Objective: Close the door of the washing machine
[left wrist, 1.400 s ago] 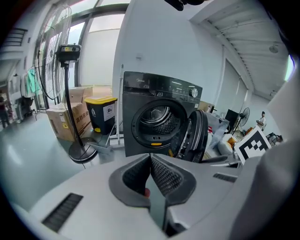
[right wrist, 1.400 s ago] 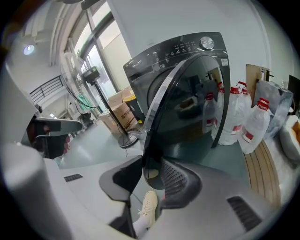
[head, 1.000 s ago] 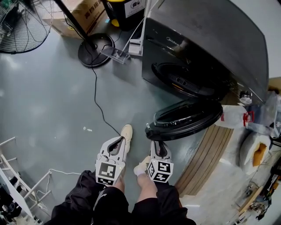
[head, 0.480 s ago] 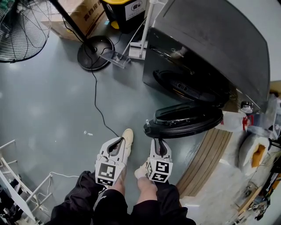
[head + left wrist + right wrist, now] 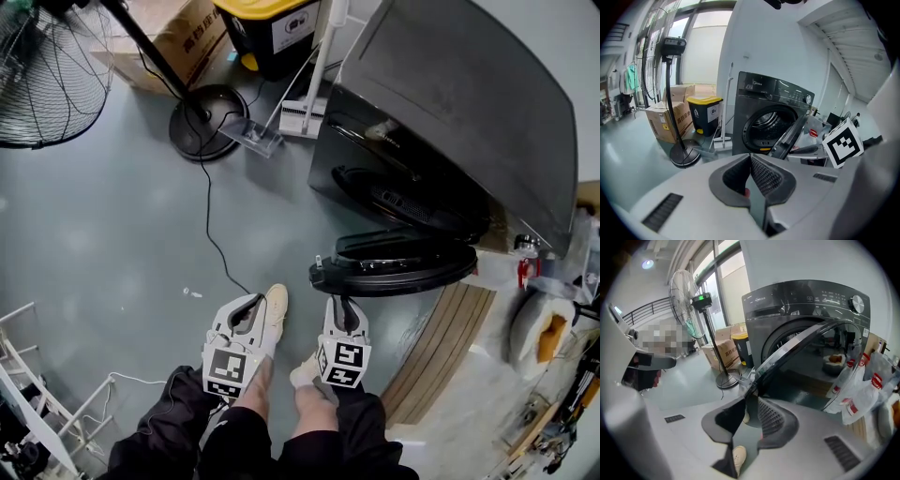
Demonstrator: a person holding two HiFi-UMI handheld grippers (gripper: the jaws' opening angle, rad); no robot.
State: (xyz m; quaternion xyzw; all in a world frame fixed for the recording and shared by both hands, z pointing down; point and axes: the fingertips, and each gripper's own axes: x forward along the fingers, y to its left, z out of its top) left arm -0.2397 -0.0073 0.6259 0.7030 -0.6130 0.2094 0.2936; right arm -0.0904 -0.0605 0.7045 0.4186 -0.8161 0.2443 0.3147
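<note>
Head view: washer (image 5: 450,112) door (image 5: 394,267) stands open, swung out low over the floor (image 5: 122,225), just ahead of right gripper (image 5: 344,304). Right gripper view: jaws narrowly apart, just been closing, only floor and shoe (image 5: 739,456) show in the gap. Left gripper (image 5: 750,157) jaws together, empty.

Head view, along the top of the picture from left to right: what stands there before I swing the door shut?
Fan head → cardboard box → yellow-lidded bin → washing machine.
</note>
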